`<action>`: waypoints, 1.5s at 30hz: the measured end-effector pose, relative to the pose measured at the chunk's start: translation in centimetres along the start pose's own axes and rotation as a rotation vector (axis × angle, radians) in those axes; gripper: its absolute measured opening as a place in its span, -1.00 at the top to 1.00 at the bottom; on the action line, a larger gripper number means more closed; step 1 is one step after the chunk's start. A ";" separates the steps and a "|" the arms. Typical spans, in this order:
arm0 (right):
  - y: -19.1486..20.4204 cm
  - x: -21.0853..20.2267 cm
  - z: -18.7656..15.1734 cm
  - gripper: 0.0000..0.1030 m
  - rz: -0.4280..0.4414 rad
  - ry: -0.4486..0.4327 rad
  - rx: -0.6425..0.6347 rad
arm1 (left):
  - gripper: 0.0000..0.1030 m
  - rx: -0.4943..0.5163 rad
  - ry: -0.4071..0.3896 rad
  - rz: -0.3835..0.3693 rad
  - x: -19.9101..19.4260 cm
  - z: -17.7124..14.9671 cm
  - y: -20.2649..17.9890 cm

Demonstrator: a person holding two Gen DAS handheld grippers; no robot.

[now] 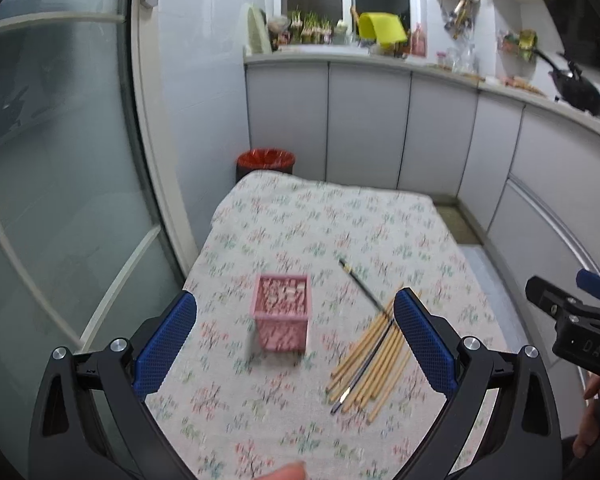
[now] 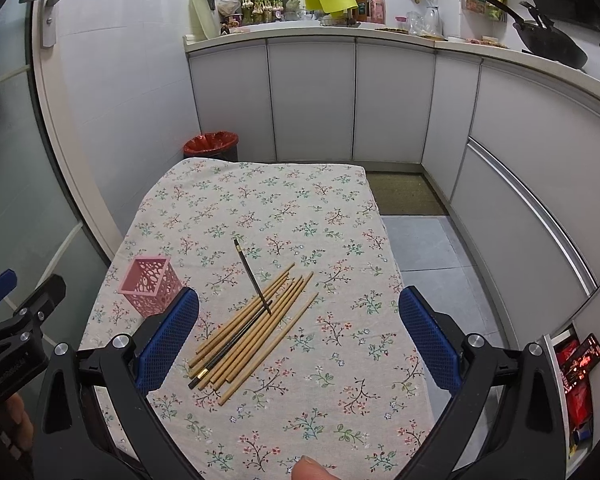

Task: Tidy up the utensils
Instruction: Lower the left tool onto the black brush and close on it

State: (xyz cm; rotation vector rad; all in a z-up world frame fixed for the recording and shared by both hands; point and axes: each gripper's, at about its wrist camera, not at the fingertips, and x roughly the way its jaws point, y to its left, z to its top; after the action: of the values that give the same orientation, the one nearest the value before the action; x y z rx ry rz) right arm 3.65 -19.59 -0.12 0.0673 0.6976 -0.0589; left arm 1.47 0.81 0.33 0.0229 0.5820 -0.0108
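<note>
Both grippers spread wide and empty above the near edge of the floral-clothed table [image 2: 340,420].

The pink perforated plastic holder [image 1: 283,312] stands by the left edge, ahead of the left gripper [image 1: 296,344]. The bundle of bamboo chopsticks [image 2: 256,332], with two black ones, lies mid-table ahead of the right gripper [image 2: 300,340], the nearer one, its long axis running from near-left to far-right.

left gripper [image 1: 295,332]: black frame, blue mesh-textured pads, silver screws | right gripper [image 2: 299,334]: same build, white lettering on body | fingertip [image 2: 314,469] at 6 o'clock
</note>
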 end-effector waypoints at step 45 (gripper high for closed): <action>-13.6 19.3 -0.6 -0.77 0.082 0.505 0.284 | 0.81 -0.099 0.676 -0.255 29.2 -7.2 -13.6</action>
State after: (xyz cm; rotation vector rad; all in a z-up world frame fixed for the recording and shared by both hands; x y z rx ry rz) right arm 16.94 -33.72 -13.58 0.3934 1.1865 -0.0625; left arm 21.68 -12.75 -21.93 -0.1505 1.2581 -0.2294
